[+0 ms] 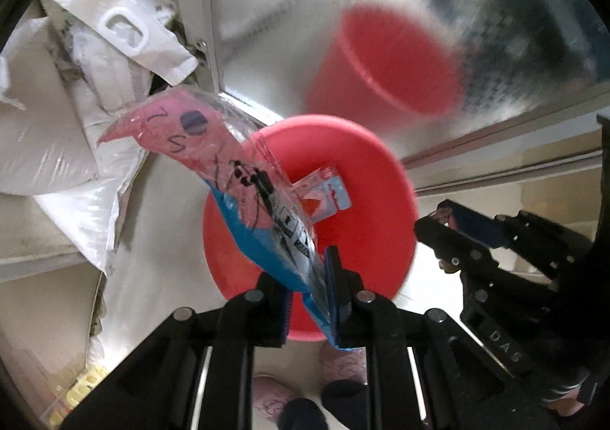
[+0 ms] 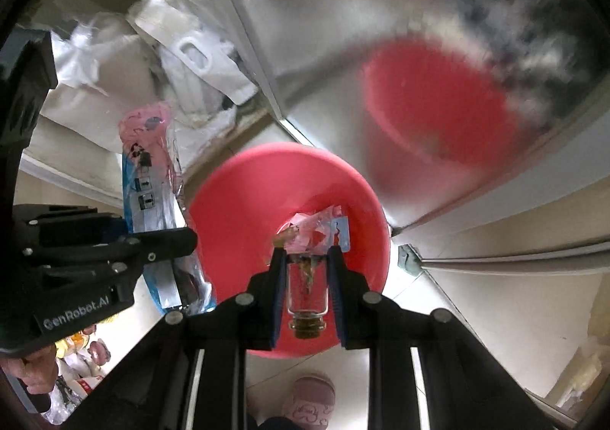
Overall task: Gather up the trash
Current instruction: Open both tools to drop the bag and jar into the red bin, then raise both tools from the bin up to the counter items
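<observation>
White plastic sacks (image 1: 57, 147) and a white handled bag (image 1: 122, 29) are heaped on the floor beside a shiny metal panel (image 1: 305, 10) that mirrors the round red plastic bucket (image 1: 366, 170). "GenRobot.AI" is printed on the left claw's (image 1: 310, 289) body. That claw pinches a crinkled pink-and-blue plastic wrapper (image 1: 244, 182) over the bucket's rim. The right claw (image 2: 307, 273) grips a small clear glass vial (image 2: 308, 285) above the bucket, where another wrapper (image 2: 324, 231) lies.

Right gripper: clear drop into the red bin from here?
Probably yes. The right gripper, shut on the small glass bottle, points down over the open red bin. Nothing lies between; the left gripper's wrapper hangs off to the side.
</observation>
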